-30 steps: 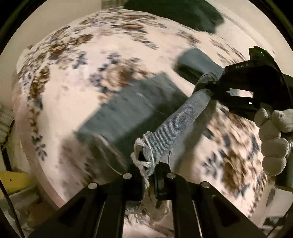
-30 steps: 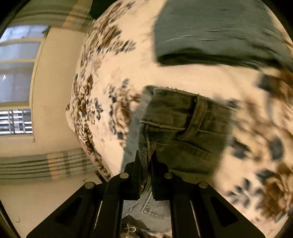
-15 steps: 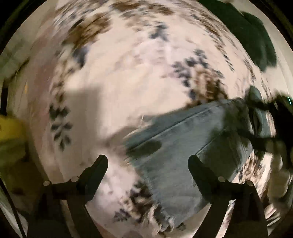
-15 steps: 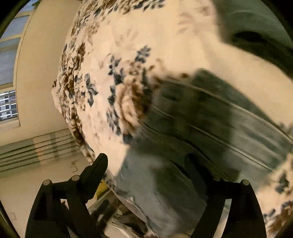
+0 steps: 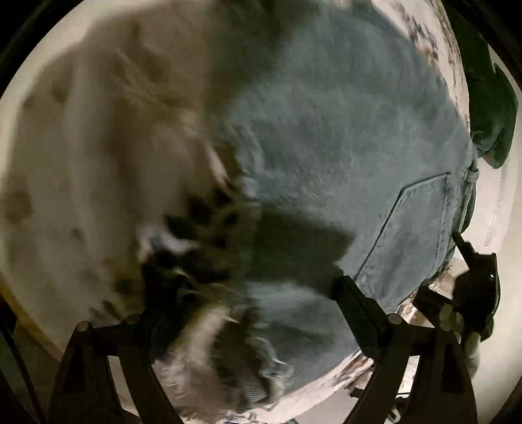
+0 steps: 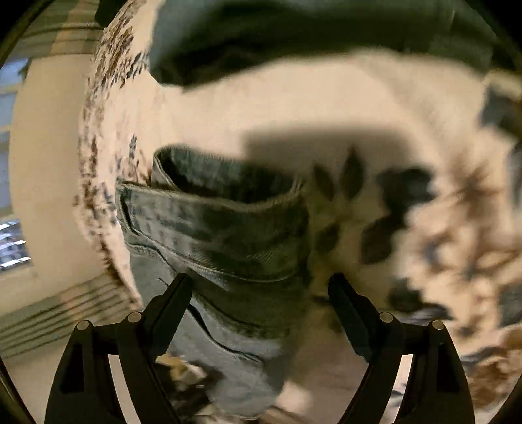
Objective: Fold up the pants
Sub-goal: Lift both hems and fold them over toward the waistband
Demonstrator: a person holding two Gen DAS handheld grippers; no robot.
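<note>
A bed with a flower-patterned cover (image 6: 228,107) carried the blue jeans (image 5: 342,137); left of the right gripper's jaws a window (image 6: 13,241) and a pale wall showed. A dark green garment (image 6: 293,29) lay on the cover beyond those jaws, apart from the jeans.

The left gripper (image 5: 257,310) had its jaws wide apart and held nothing; the jeans lay flat between and ahead of them, back pocket (image 5: 411,234) to the right. The right gripper (image 6: 261,303) was also wide and empty, the waistband (image 6: 215,225) just ahead of its jaws.

One second before, both jaws pinched the denim; now it was let go.
</note>
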